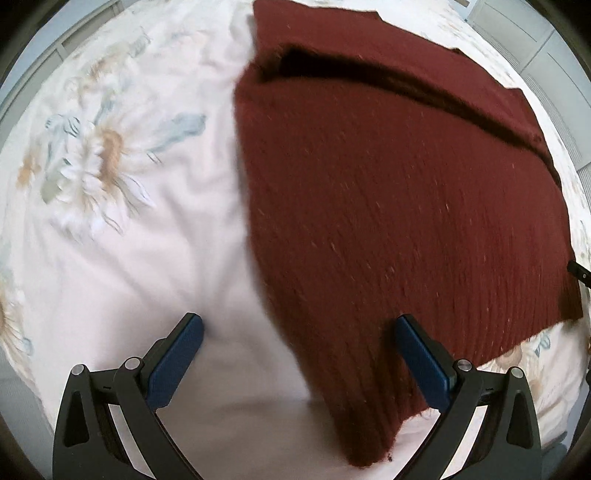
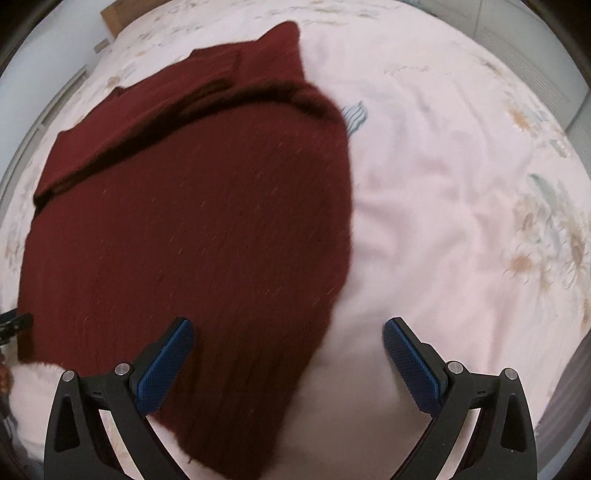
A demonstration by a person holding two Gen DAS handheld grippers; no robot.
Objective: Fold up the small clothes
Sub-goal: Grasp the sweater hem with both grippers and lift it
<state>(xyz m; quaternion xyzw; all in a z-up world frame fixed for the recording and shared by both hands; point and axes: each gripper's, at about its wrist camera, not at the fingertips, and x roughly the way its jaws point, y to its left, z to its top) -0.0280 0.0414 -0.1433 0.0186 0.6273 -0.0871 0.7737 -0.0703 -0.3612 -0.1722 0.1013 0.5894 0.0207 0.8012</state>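
Pale pink bedspread [image 1: 122,266] with faded flower prints in white, tan and grey-blue, rumpled into soft creases and filling nearly all of both views. Beyond the bed's far edge, pale grey-blue wall and white panelled cabinet fronts [image 1: 532,40] toward the far right corner in the left wrist view; in the right wrist view a brown wooden piece [image 2: 114,16] at the far left corner, most of it cut off by the lens rim, too little showing to say what. Dark red knitted garment [image 1: 388,206] lying flat on the bedspread, ribbed, flecked with pale specks, with a flap folded across its far part and a dark shadowed fold line running slantwise beneath that flap. Near corner of the knit reaching the bed's near edge between the two grippers, blurred by motion in both views, so hem detail hard to read. Left gripper [image 1: 299,354] spread wide, blue pads apart, holding nothing: left finger over bare bedspread, right finger over the knit's near corner; contact with the cloth not possible to judge. Right gripper [image 2: 288,350] likewise spread wide and empty, left finger above the red knit, right finger above bare pink cloth. Small black part [image 1: 580,275] poking in at the right edge of the left wrist view, mostly cropped. Garment's underside and whatever lies beneath the flap hidden.
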